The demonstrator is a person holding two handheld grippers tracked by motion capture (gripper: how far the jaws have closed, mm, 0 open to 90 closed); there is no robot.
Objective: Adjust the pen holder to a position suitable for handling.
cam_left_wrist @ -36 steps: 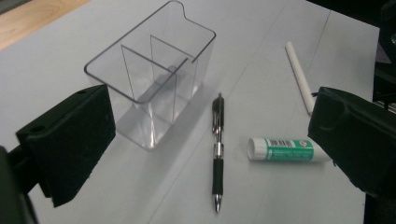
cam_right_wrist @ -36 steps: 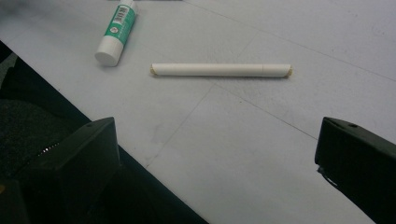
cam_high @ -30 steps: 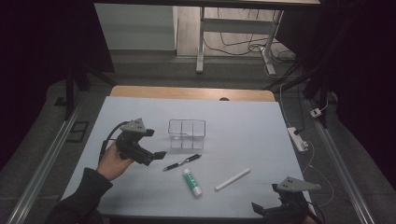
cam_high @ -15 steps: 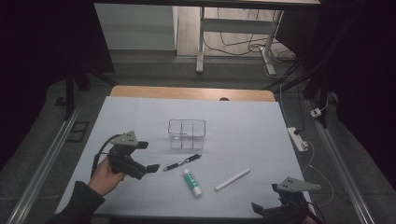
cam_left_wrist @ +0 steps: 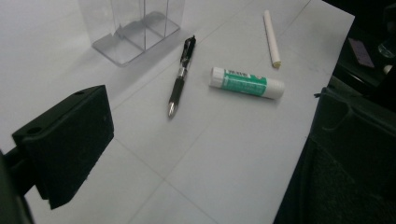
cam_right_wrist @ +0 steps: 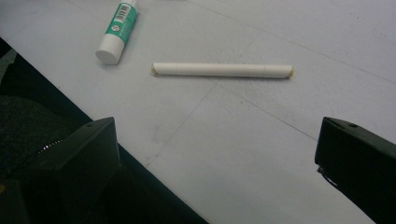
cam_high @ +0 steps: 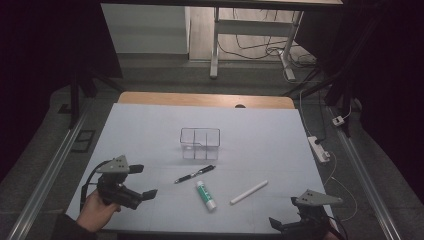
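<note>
At the table's near left corner we hold the left gripper (cam_high: 134, 181) empty, jaws wide apart. The slim black click pen (cam_high: 195, 174) lies at its two o'clock, nearest this hand, long axis running eight to two. The white-and-green glue stick (cam_high: 206, 194) and white paper-wrapped stick (cam_high: 249, 192) follow rightward. The right gripper (cam_high: 290, 226) hangs wide-jawed and empty at the near right edge.
</note>
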